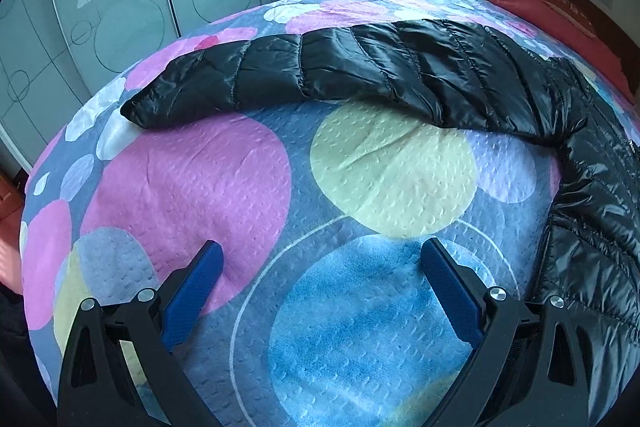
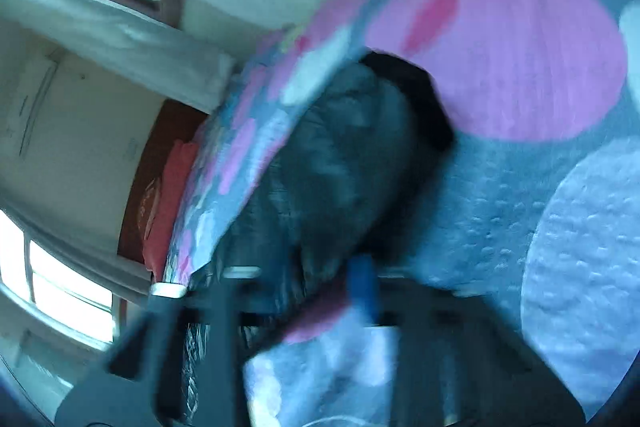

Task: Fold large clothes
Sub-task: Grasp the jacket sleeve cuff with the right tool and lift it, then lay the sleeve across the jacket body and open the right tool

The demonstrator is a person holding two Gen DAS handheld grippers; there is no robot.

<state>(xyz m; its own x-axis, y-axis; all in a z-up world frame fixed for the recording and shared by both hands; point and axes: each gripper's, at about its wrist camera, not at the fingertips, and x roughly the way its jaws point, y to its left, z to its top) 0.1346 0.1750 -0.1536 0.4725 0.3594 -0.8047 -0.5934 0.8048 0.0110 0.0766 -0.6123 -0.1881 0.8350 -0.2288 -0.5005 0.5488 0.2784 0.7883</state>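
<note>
Left wrist view: jacket barely started, one sleeve flat and unfolded.

Nearest me, my left gripper [image 1: 322, 263] hangs wide open and empty over the patterned bedspread [image 1: 372, 327]. Beyond it the black padded jacket [image 1: 460, 79] lies on the bed, its sleeve [image 1: 248, 75] stretched out leftward, body off to the right; I judge nearly all folding remains. My right gripper [image 2: 362, 291] reads as closed, but blur hides whether it holds the jacket. Far off: pillow [image 1: 560, 11], wardrobe doors [image 1: 120, 7]; nothing blocks me.
</note>
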